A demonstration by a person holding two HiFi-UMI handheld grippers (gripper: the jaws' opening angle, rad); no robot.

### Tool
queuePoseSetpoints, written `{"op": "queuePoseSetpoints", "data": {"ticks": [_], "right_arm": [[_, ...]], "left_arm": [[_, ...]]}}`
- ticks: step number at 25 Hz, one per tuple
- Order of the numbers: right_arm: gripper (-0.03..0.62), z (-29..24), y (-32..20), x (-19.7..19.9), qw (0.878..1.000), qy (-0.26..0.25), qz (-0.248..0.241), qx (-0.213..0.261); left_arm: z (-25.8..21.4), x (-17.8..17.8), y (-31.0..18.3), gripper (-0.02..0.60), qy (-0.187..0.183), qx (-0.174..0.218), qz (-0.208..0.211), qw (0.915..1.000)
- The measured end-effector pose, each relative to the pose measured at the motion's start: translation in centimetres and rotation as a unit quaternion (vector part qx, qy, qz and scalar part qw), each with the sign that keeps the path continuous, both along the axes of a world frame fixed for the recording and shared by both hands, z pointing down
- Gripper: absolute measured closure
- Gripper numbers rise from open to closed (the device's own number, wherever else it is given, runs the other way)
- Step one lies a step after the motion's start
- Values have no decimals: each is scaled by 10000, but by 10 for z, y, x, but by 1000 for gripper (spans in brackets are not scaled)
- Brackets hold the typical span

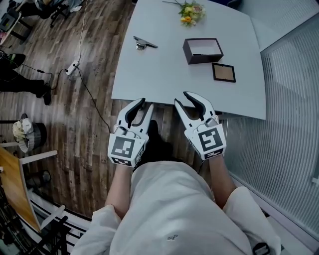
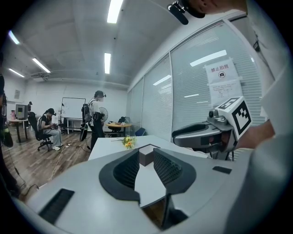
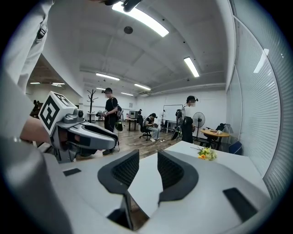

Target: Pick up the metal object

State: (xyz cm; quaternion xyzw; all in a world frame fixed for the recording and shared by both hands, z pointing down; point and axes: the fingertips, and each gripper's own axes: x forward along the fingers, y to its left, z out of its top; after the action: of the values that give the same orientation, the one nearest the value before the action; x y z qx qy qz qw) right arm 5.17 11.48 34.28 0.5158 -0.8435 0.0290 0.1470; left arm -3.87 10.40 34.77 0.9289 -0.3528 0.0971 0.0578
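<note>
Tabletop (image 1: 164,74), white and square, stands on a dark wood-plank floor (image 1: 75,114) beside a glass wall hung with blinds (image 1: 289,114). It is in an open office where people (image 3: 110,114) sit and stand in the distance under strip lights (image 3: 142,20). A power strip (image 1: 73,67) and a cable (image 1: 92,97) lie on the floor left of the table.

Both hand-held grippers hang at the table's near edge. The left gripper (image 1: 146,103) has its fingers (image 2: 127,170) parted by a narrow gap, and the right gripper (image 1: 181,98) has its fingers (image 3: 171,171) spread apart. Each pair has nothing in its grip.

The metal object (image 1: 144,44) lies well beyond the left fingertips, toward the far left of the table. Beyond the right fingertips sits a dark open-topped box (image 1: 203,50), its pale inside showing. A small brown framed square (image 1: 224,72) lies just beside the box on its near side. A sprig of yellow flowers (image 1: 192,12) rests at the far edge.
</note>
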Motion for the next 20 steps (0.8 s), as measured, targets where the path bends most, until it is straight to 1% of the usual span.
{"op": "queuePoseSetpoints", "data": {"ticks": [10, 20], "right_arm": [[462, -4, -51, -7, 10000, 22, 16, -16], [462, -13, -97, -14, 9999, 127, 98, -13]], "left_arm": [[0, -5, -51, 477, 20, -44, 26, 10000], [-3, -7, -100, 477, 138, -84, 155, 9997]]}}
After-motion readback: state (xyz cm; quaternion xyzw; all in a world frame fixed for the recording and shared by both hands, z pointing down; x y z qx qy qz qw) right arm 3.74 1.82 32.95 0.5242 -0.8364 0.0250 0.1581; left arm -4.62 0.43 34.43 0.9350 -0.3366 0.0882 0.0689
